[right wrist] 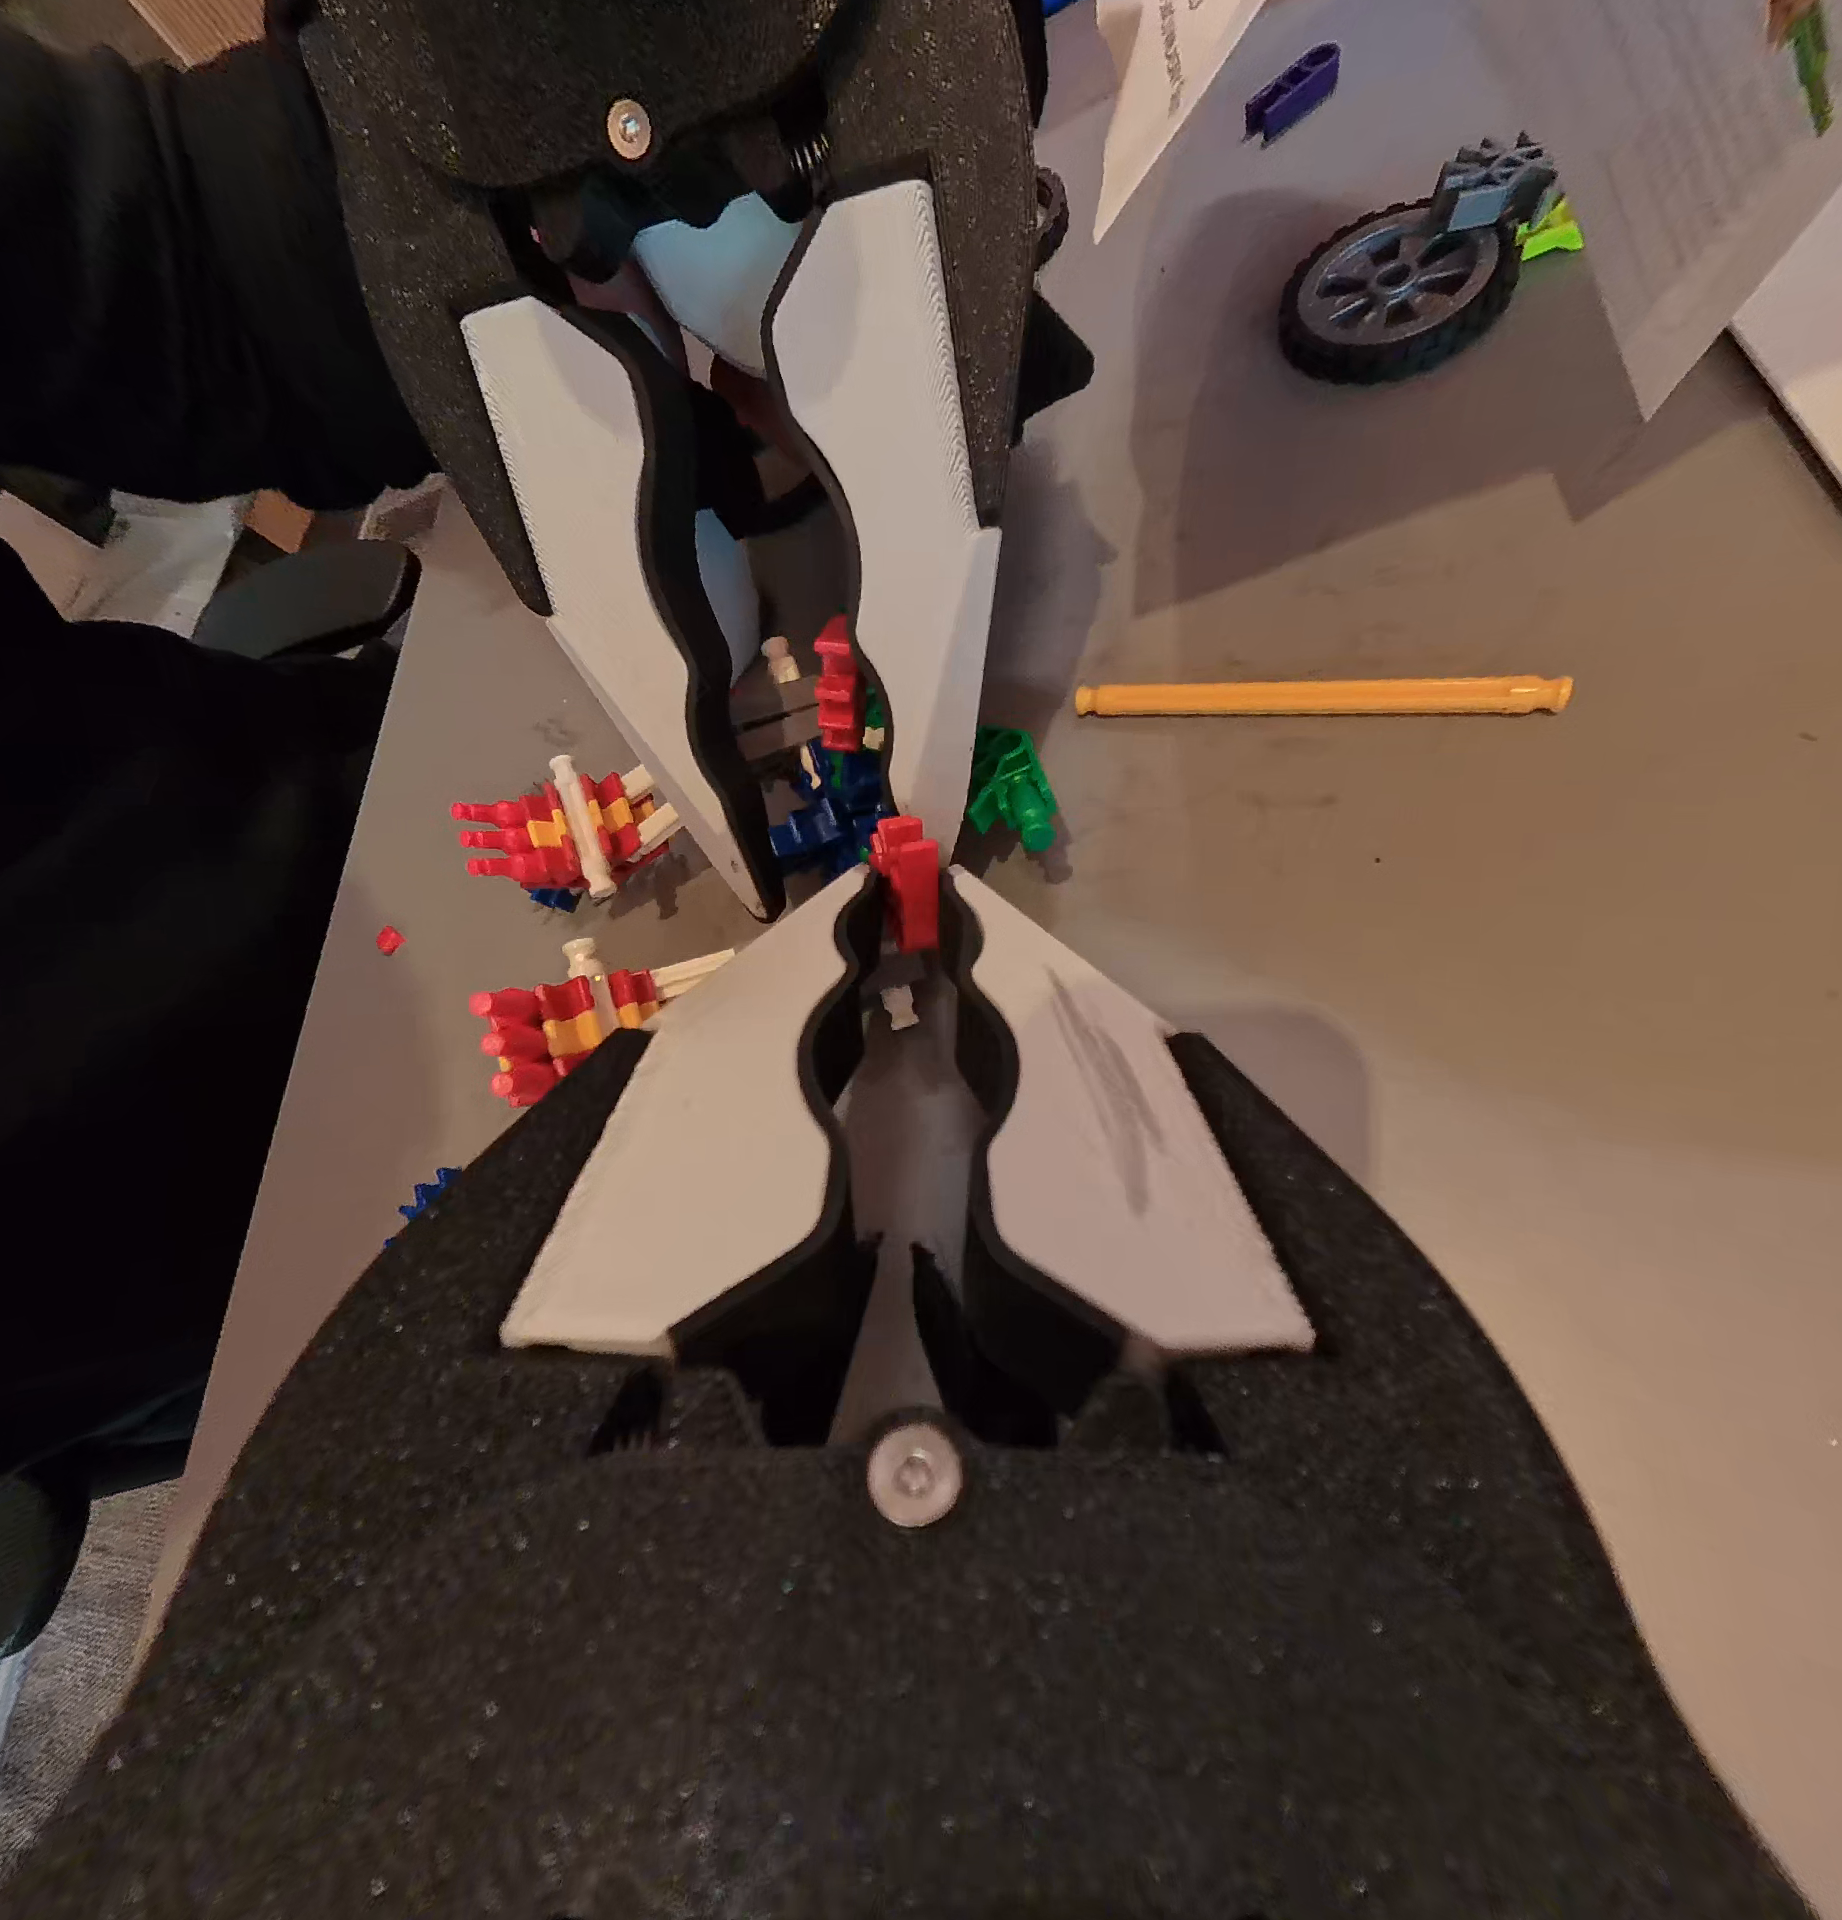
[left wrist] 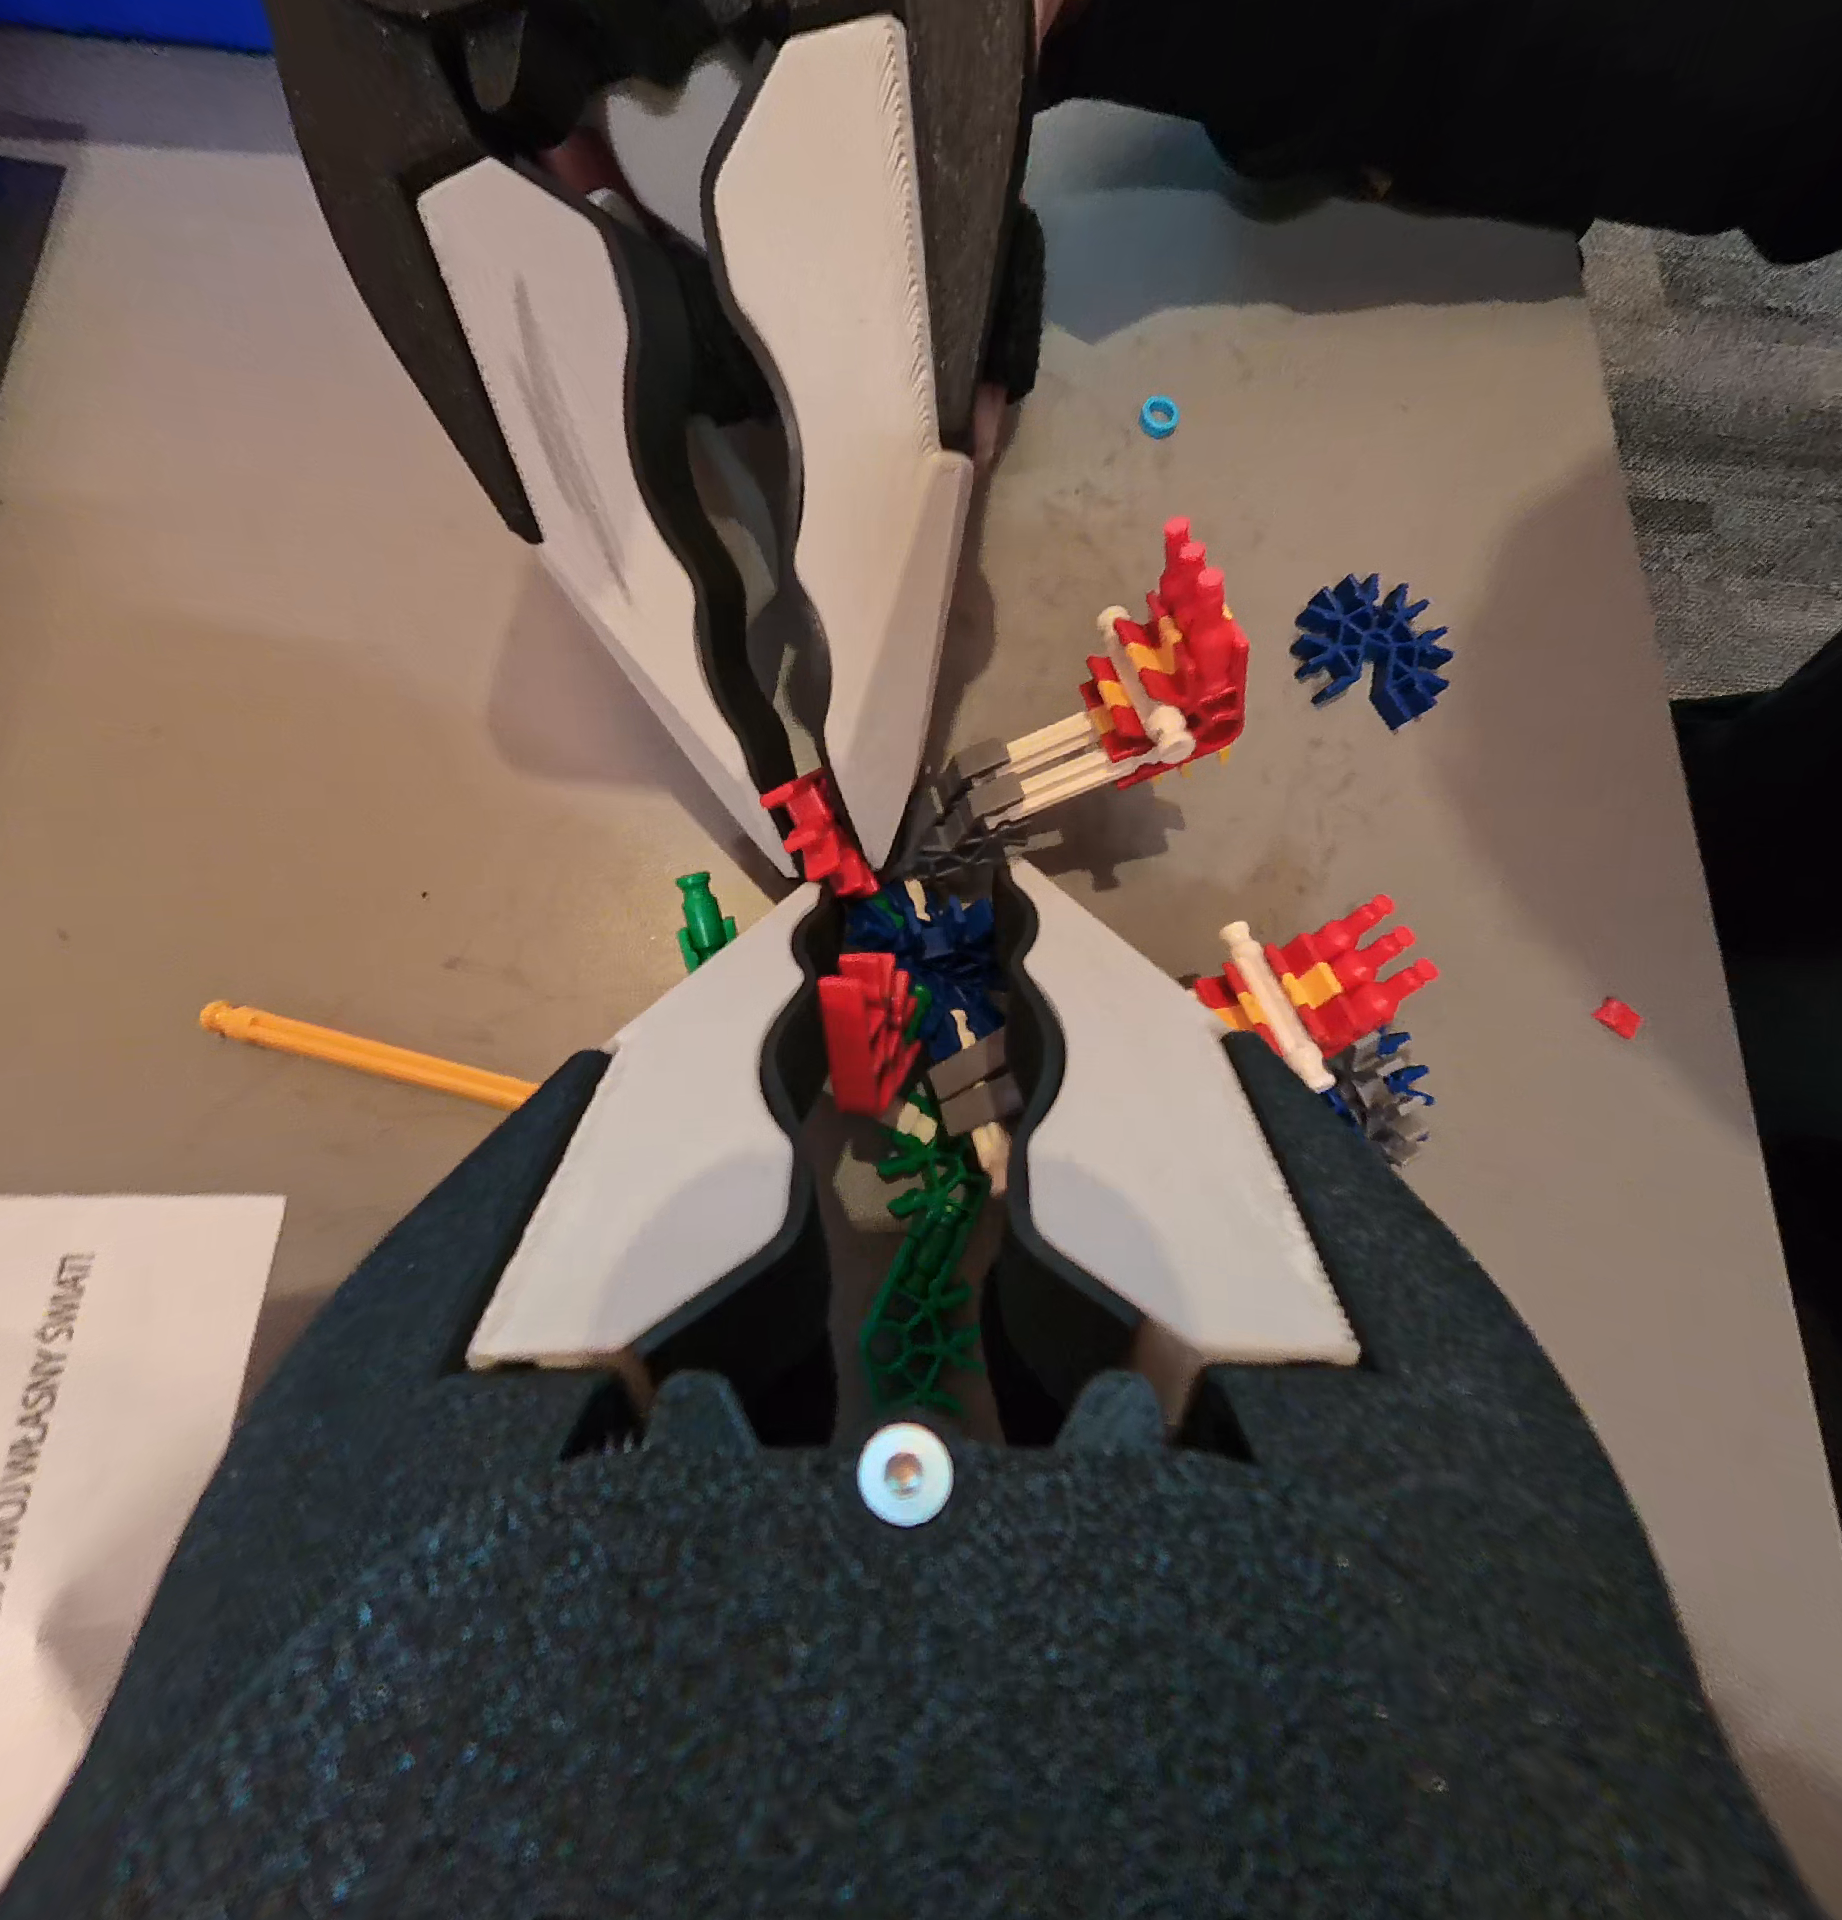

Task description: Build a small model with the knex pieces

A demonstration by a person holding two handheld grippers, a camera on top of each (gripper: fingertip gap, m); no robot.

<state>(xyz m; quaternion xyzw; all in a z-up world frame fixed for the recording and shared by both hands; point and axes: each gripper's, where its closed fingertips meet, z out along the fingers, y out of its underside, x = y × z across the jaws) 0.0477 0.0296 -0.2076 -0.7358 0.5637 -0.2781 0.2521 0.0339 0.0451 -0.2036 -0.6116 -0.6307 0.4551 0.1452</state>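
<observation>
Gripping a small red connector (right wrist: 904, 899) at their tips, the right gripper (right wrist: 909, 883) fingers were closed on it, its long axis running along the fingers.

Left gripper (left wrist: 912, 914): fingers closed around a toy-brick cluster (left wrist: 922, 997) of red, blue and grey connectors with a green lattice trailing back toward the camera.

Relation: grippers faced tip to tip; the red connector lay directly ahead of the left fingers, touching or just beside the cluster's far end.

Tabletop (left wrist: 273, 727), nearby: orange rod (left wrist: 366, 1055), green piece (left wrist: 704, 920), blue connector (left wrist: 1374, 649), two red-and-white assemblies.
</observation>
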